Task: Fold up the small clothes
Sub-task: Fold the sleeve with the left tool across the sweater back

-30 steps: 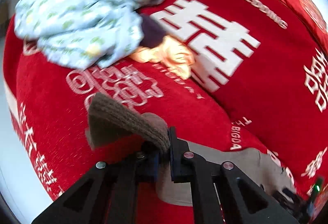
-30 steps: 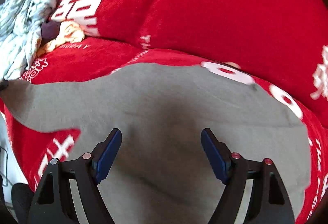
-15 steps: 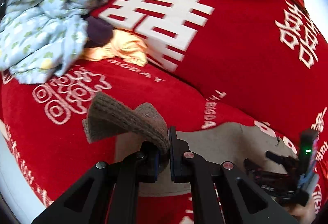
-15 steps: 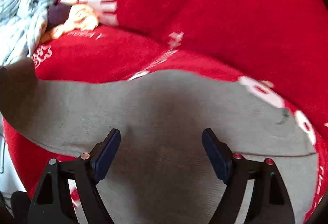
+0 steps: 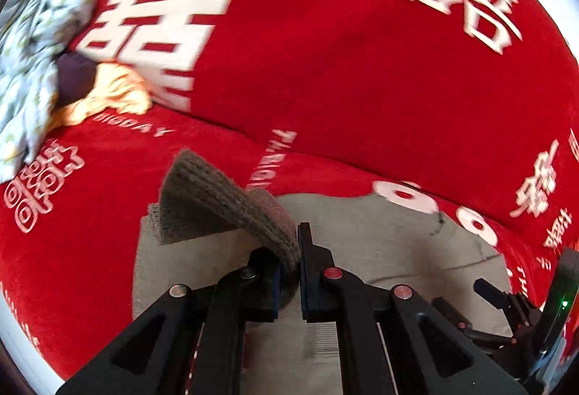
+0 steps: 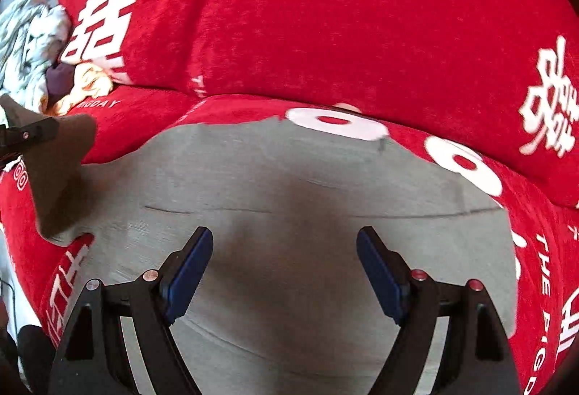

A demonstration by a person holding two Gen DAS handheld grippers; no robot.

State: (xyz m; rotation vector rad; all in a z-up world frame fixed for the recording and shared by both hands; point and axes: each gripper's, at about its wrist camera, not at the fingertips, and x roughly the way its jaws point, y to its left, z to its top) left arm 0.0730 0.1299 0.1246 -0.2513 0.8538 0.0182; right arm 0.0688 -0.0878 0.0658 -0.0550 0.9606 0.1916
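A grey garment (image 6: 289, 199) lies spread on the red cover. My left gripper (image 5: 291, 250) is shut on the garment's ribbed brown-grey end (image 5: 224, 203) and holds it lifted over the rest of the garment (image 5: 380, 250). In the right wrist view that lifted end (image 6: 58, 170) hangs at the left with the left gripper's tip on it. My right gripper (image 6: 284, 246) is open, low over the middle of the garment, with nothing between its blue pads (image 6: 188, 272).
A red cover with white characters (image 5: 325, 51) drapes the seat and backrest. A pile of pale patterned clothes (image 5: 32, 44), a dark purple piece (image 5: 74, 76) and an orange piece (image 5: 112, 91) lie at the far left. The right gripper's body (image 5: 524, 319) shows at the lower right.
My left gripper has carried the ribbed end to the right, over the garment's body, toward the right gripper. The right gripper stays open over the garment.
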